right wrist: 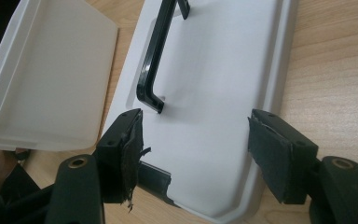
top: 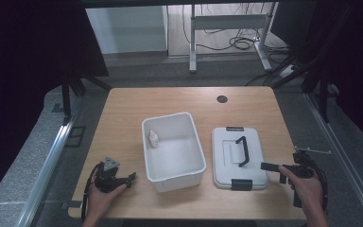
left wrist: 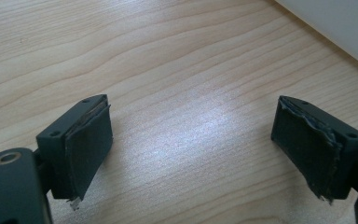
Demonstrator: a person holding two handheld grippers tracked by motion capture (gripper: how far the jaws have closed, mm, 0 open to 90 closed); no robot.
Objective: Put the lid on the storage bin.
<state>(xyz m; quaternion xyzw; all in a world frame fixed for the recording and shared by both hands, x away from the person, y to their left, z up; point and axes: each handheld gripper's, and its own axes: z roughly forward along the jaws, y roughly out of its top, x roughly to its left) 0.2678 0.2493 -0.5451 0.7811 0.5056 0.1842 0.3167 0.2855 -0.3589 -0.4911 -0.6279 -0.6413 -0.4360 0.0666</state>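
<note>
A white plastic bin (top: 177, 180) stands open at the middle of the wooden table (top: 123, 109), with a small white bottle (top: 154, 138) upright against its left inner wall. To its right lies a grey-white lid (top: 227, 156) with a black handle (top: 242, 151) and black end latches. My left gripper (top: 130, 178) rests low near the bin's front left corner, open over bare wood (left wrist: 193, 149). My right gripper (top: 272, 170) hovers at the lid's near right edge, open with nothing between its jaws (right wrist: 196, 149), straddling the lid (right wrist: 214, 70) below the handle (right wrist: 156, 56).
In the right gripper view, the bin's wall (right wrist: 51, 79) stands just left of the lid and a black latch (right wrist: 156, 179) sits by the left jaw. A dark grommet hole (top: 222, 99) marks the far table edge. Black frame rails run along both sides of the table.
</note>
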